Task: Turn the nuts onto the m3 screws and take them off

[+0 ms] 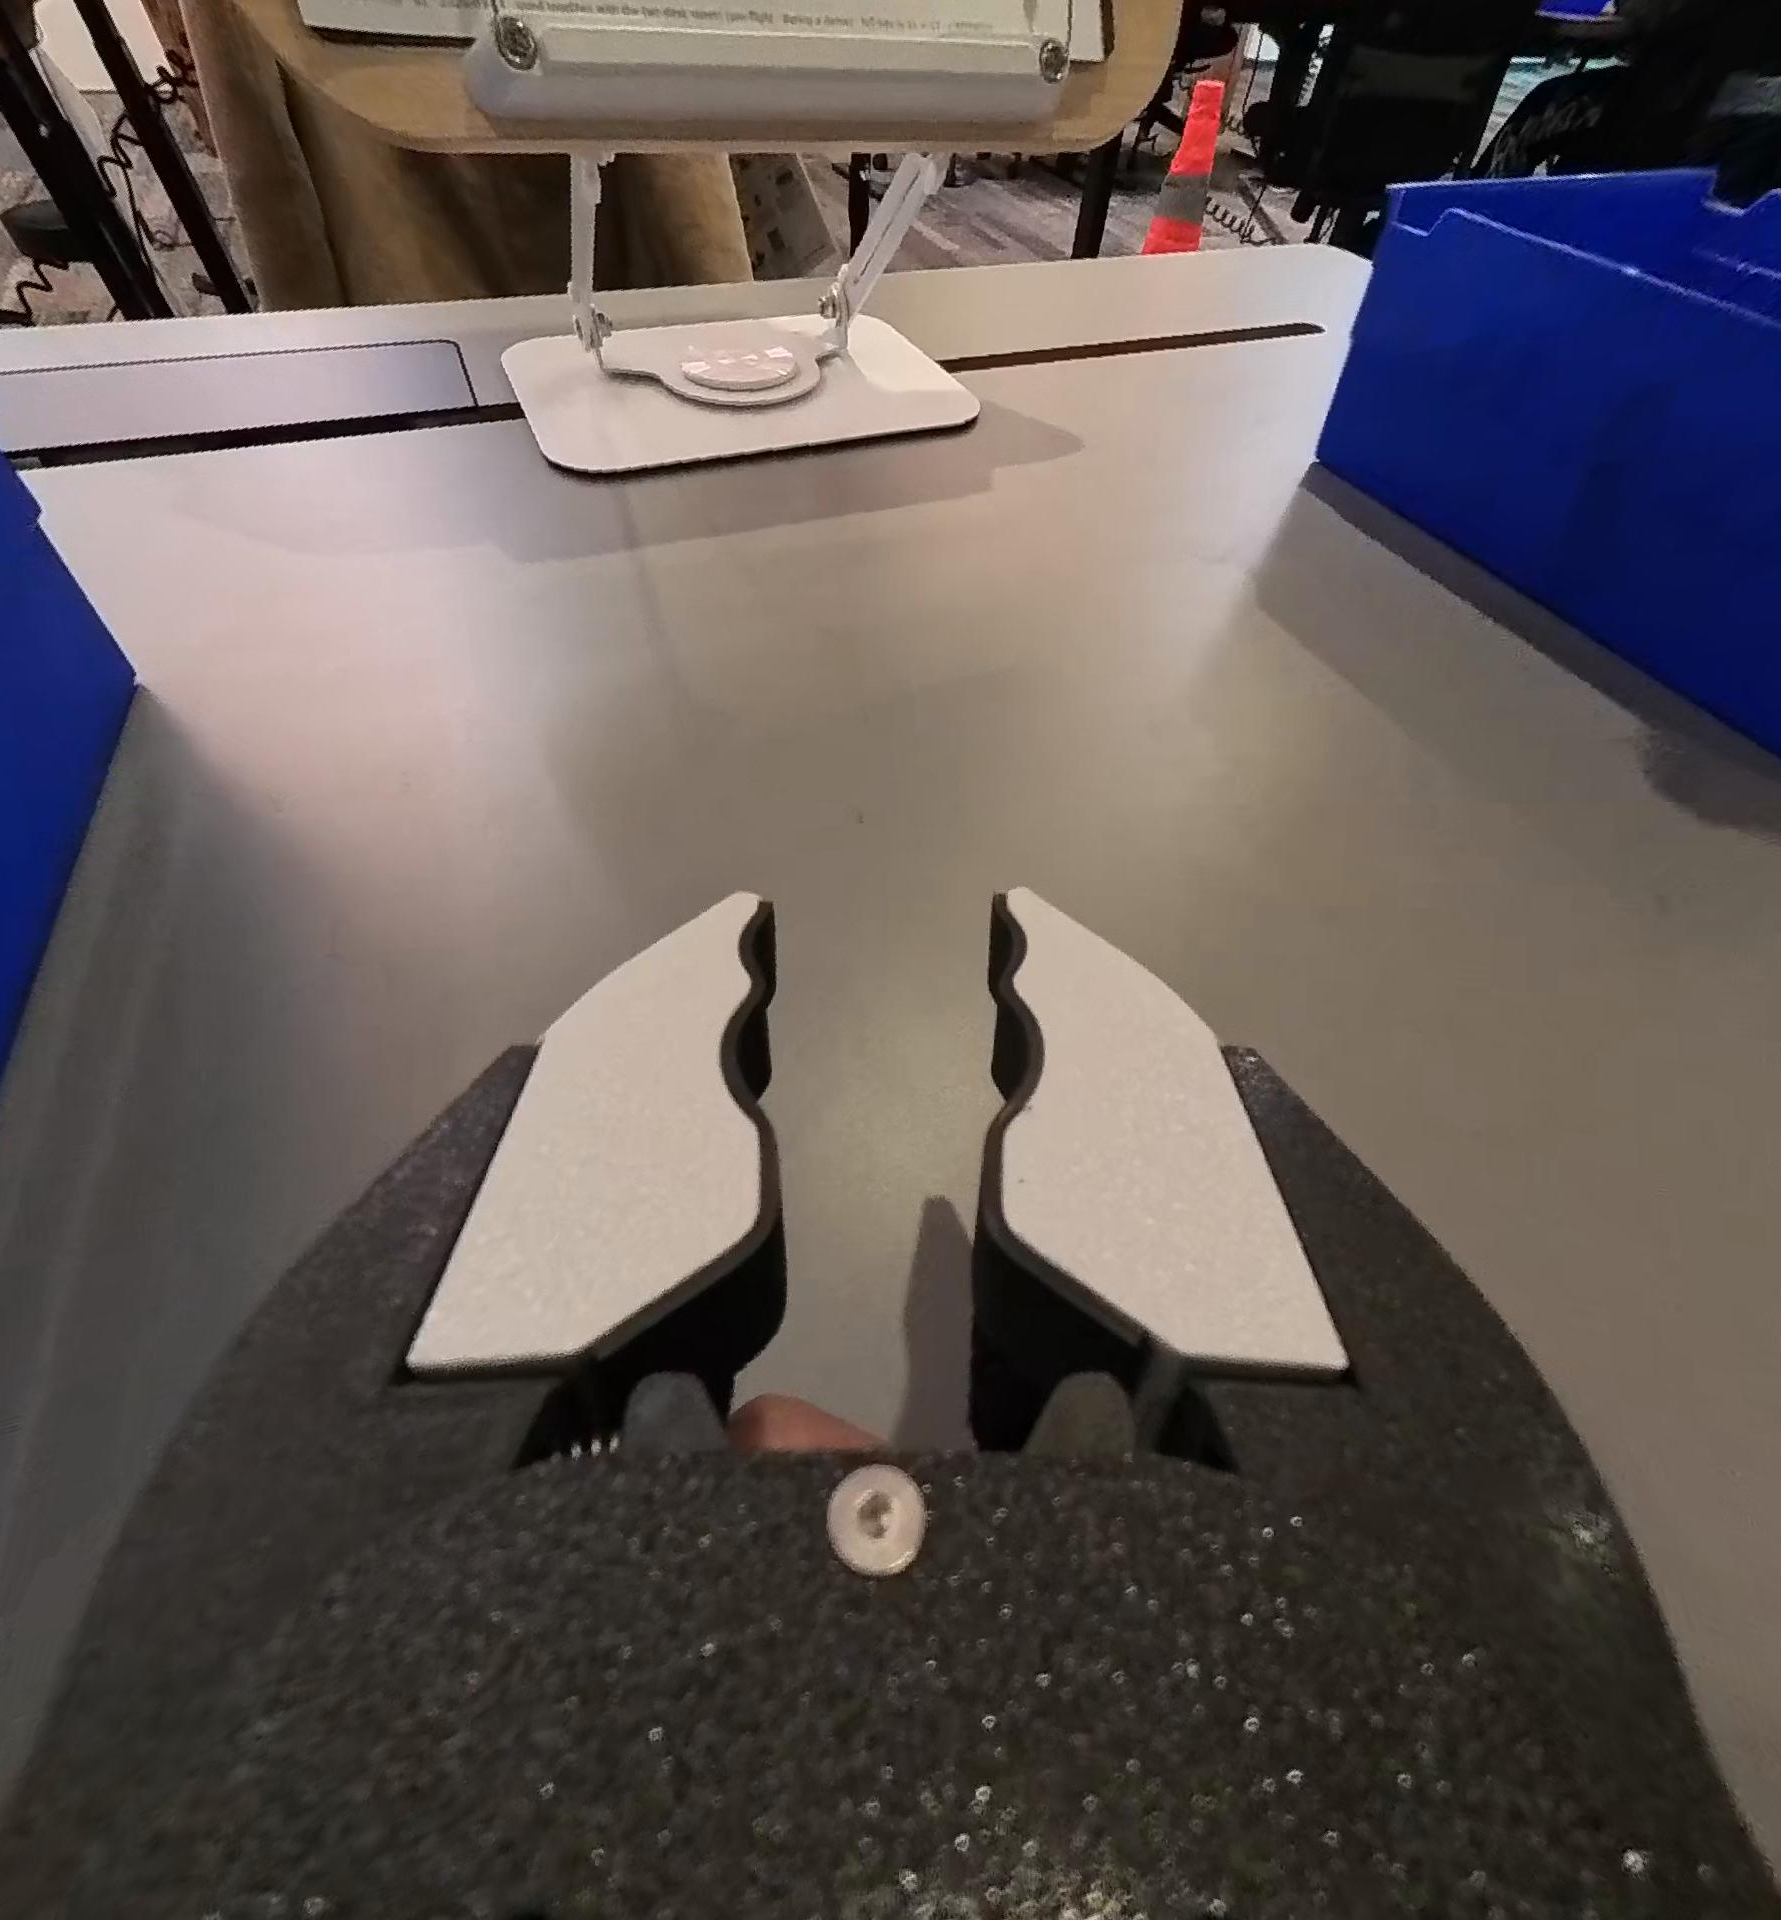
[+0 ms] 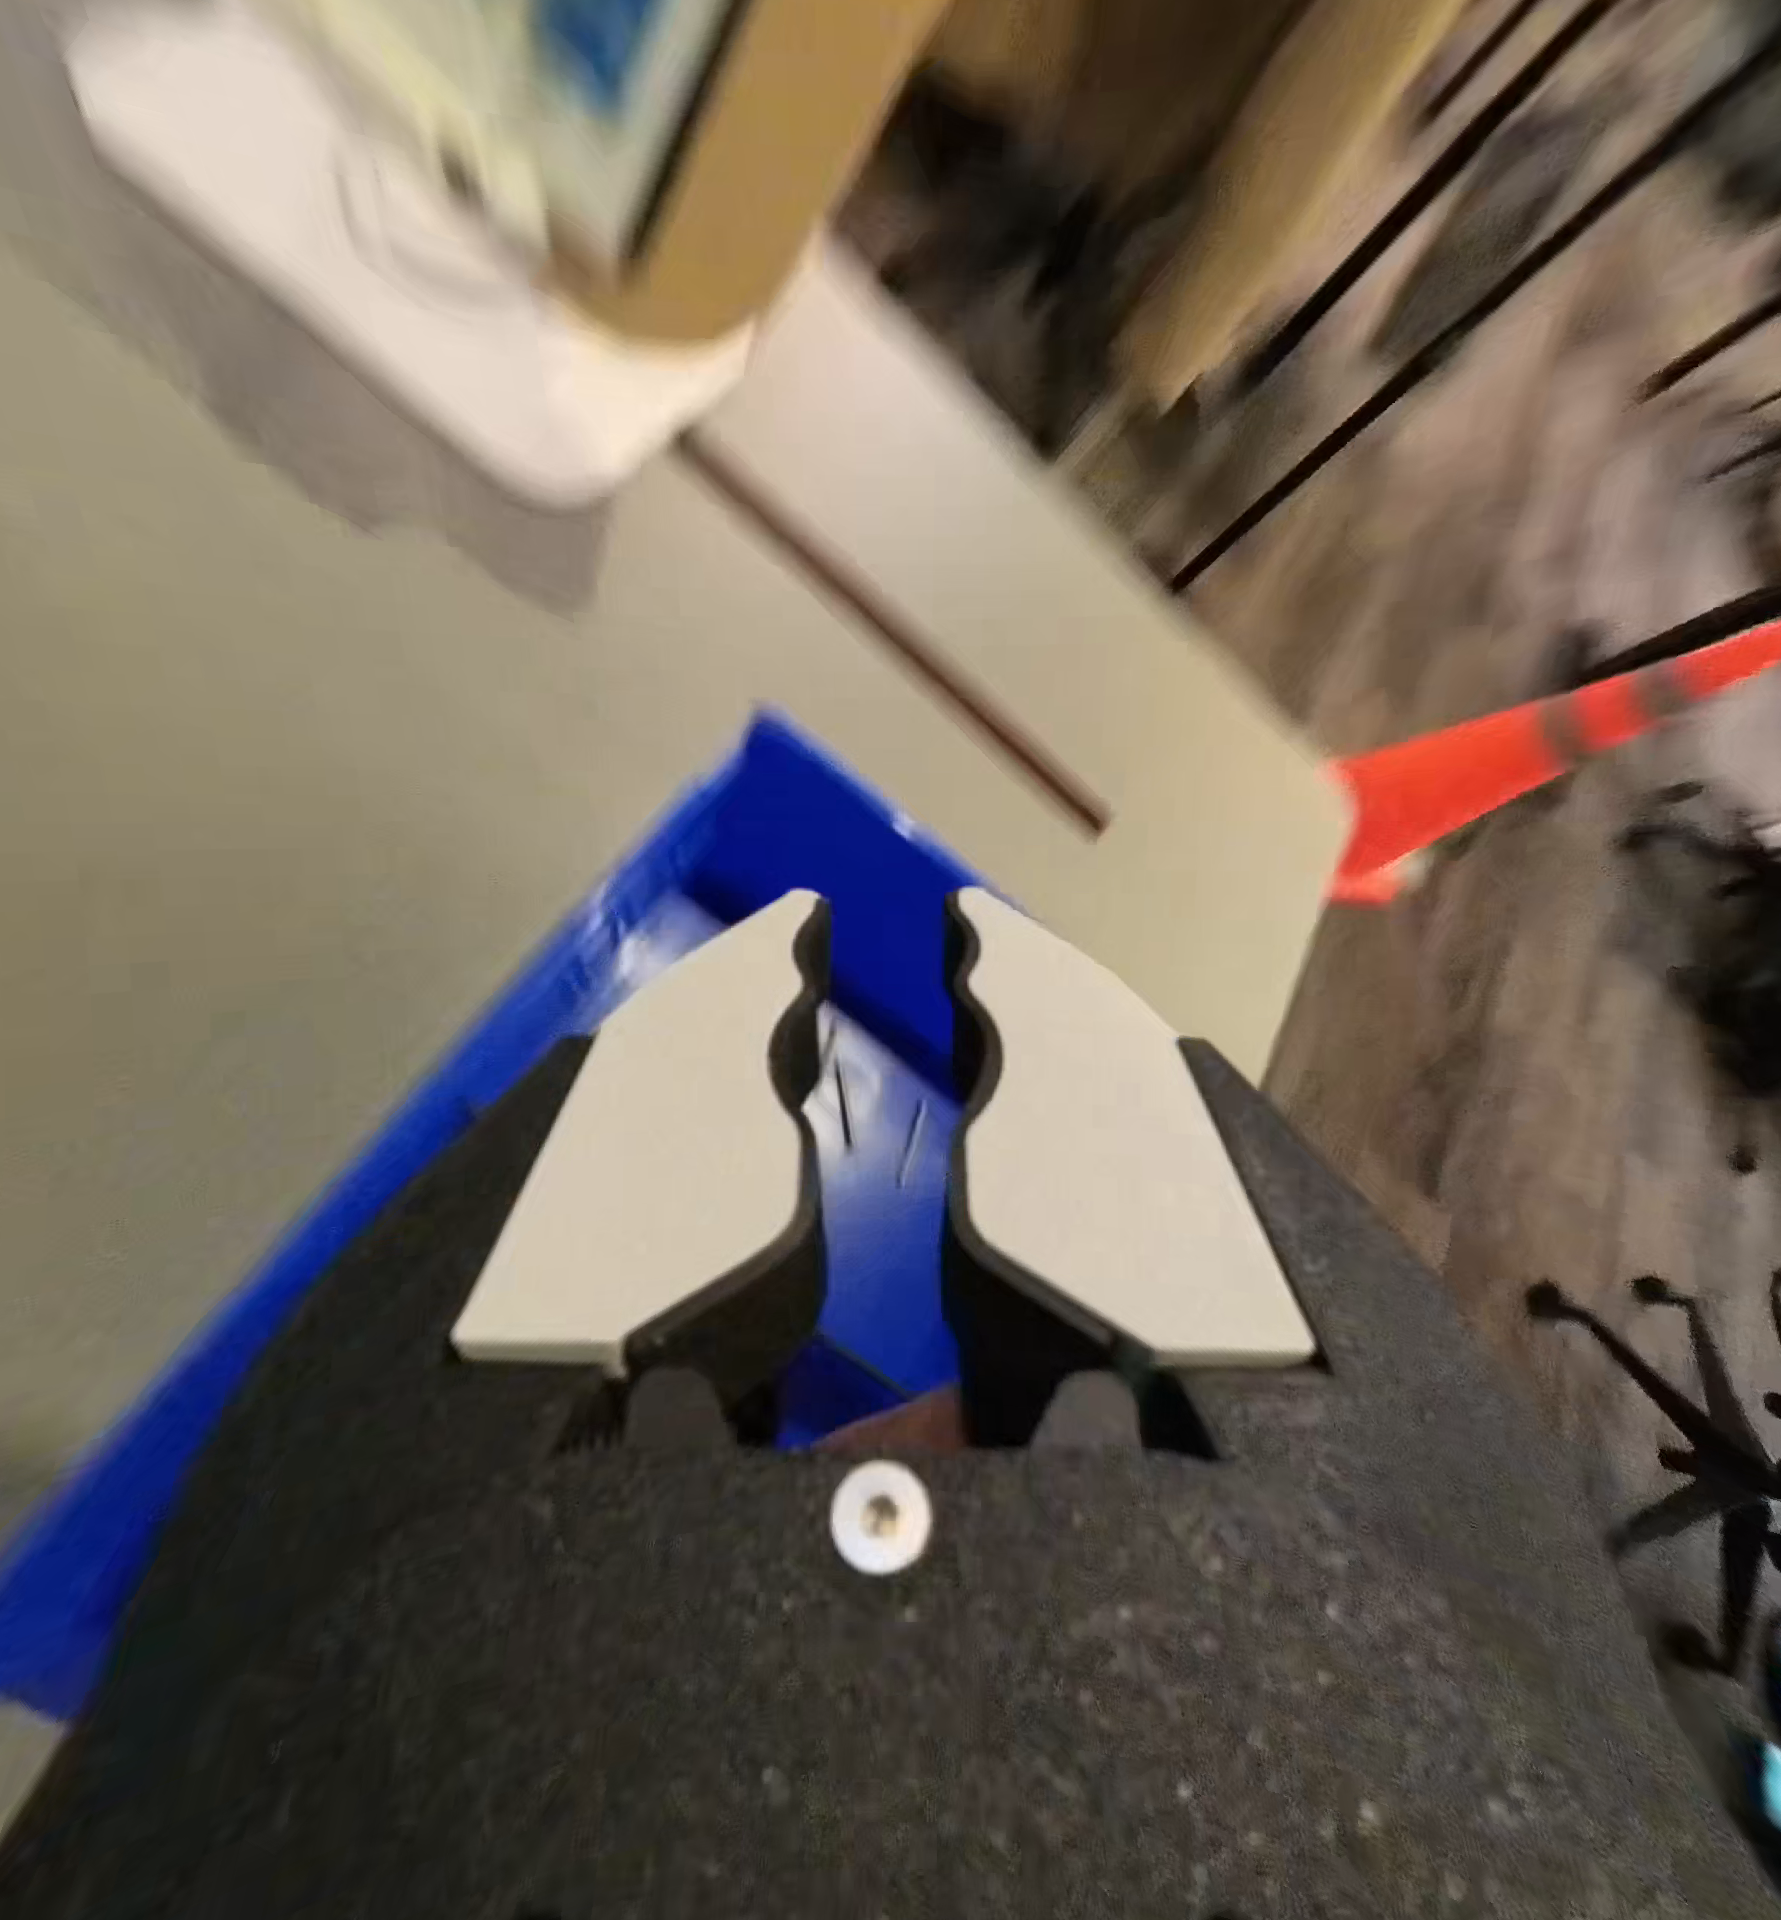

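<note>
My left gripper (image 1: 881,914) is open and empty, held low over the bare grey table (image 1: 865,675). No nut or screw shows in the left wrist view. My right gripper (image 2: 886,909) is open and empty, tilted and pointing down into a blue bin (image 2: 855,821) at the table's right side. The right wrist view is blurred by motion. Thin dark slivers (image 2: 844,1101) lie on the bin floor between the fingers; I cannot tell whether they are screws.
A white stand base (image 1: 751,405) holding a wooden board (image 1: 740,114) sits at the table's far middle. Blue bins flank the table, one at the right (image 1: 1613,436) and one at the left (image 1: 3,675). An orange cone (image 1: 1182,177) stands on the floor beyond.
</note>
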Demonstrator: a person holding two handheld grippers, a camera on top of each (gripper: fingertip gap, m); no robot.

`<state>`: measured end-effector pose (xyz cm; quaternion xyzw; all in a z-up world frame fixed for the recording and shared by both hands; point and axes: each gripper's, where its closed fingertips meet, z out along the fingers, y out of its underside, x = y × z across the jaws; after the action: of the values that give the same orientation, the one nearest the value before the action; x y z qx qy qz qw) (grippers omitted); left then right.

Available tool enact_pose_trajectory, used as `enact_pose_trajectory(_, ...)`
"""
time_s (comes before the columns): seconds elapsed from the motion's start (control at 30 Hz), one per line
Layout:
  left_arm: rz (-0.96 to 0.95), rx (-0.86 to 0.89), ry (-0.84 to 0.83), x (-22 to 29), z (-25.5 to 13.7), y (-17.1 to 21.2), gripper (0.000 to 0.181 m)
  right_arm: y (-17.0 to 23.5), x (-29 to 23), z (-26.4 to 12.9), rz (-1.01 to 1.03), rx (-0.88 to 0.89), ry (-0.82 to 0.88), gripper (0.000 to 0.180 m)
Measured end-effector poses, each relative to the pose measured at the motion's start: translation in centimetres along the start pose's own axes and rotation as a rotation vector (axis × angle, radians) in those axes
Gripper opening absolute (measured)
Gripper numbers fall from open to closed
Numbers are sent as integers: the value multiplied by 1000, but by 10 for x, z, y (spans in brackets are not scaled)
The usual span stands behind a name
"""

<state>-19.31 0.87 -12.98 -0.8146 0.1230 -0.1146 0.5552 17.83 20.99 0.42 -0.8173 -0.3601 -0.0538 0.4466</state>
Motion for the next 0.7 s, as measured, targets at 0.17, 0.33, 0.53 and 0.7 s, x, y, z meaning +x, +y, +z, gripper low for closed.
enact_pose_trajectory(0.17,13,78,-61,-13,-5,-14,35,-41,-103,-90,158,394,55,26)
enact_pose_trajectory(0.33,-28,86,-120,-37,-5,-23,36,-28,-218,-76,328,535,11,27)
enact_pose_trajectory(0.53,-99,71,-172,-53,7,-19,38,1,-295,-23,499,440,-49,37)
enact_pose_trajectory(0.7,-61,46,-173,-50,12,-14,39,3,-297,-15,483,442,-34,36)
